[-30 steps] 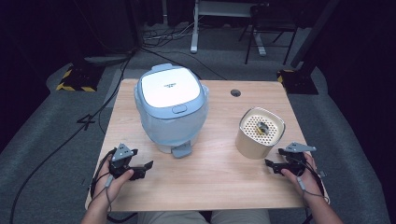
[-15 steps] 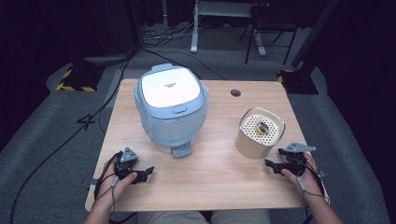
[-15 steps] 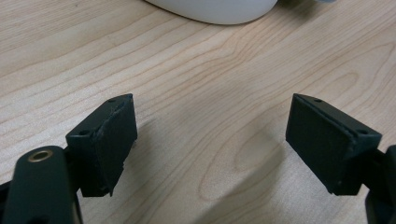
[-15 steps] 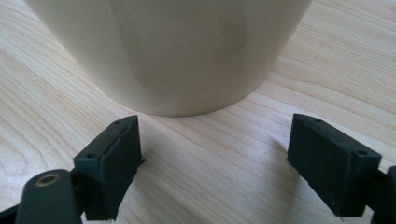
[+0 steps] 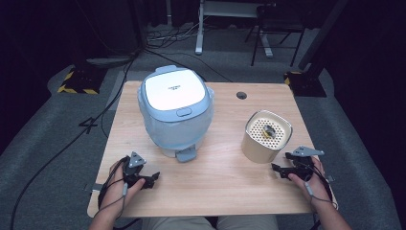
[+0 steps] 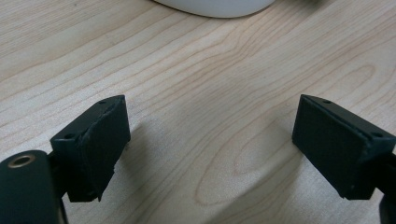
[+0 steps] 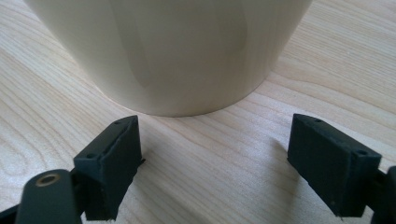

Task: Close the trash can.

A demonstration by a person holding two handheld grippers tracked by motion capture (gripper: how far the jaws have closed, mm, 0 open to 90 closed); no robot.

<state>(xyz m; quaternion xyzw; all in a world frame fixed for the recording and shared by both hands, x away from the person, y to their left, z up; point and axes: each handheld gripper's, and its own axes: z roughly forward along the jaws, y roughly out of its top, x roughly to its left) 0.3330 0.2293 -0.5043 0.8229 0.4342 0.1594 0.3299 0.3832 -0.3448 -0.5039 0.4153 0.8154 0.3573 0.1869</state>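
Observation:
A pale blue cooker point(image 5: 175, 111) with a white lid stands on the wooden table point(image 5: 220, 177), left of centre. To its right stands a cream container point(image 5: 265, 136) whose perforated top holds a small dark object. My left gripper point(image 5: 152, 180) rests low on the table at the front left, open, with bare wood between its fingers point(image 6: 95, 140); the cooker's white base point(image 6: 215, 7) lies ahead of it. My right gripper point(image 5: 280, 170) rests at the front right, open and empty, just short of the cream container point(image 7: 173, 51).
A round cable hole point(image 5: 242, 95) sits near the table's far edge. Cables trail over the grey floor point(image 5: 52, 143) to the left. A chair point(image 5: 275, 24) and a desk frame stand beyond the table.
My left gripper has slid back toward the table's front edge and a little to the right. The right gripper has stayed where it was.

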